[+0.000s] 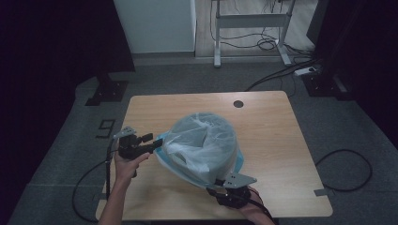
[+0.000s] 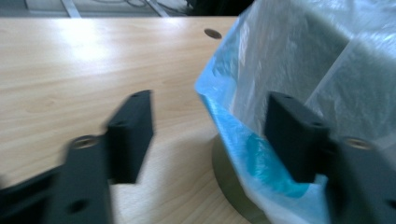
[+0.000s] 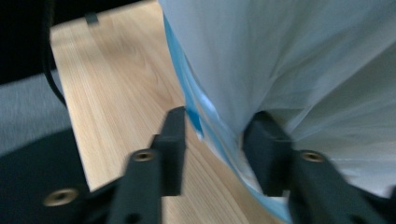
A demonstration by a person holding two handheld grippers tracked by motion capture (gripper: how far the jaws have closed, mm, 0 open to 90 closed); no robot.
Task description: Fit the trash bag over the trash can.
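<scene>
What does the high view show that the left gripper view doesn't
High view: both hand-held grippers, the left gripper and right gripper, at opposite sides of the translucent white plastic bag with a blue rim, plus the grey floor. Left gripper view: the bag's blue rim between that gripper's open jaws, and a round dark base beneath it. Both: the light wooden table with its round hole.

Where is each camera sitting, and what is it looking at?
High view: above the person's side, looking forward and down on the table; forearms, left gripper, right gripper.
Left gripper view: rides that gripper, looking along open jaws at the plastic bag on the bin.
Right gripper view: rides that gripper, open jaws straddling the bag's blue edge.
Shared: bag and wooden table.
</scene>
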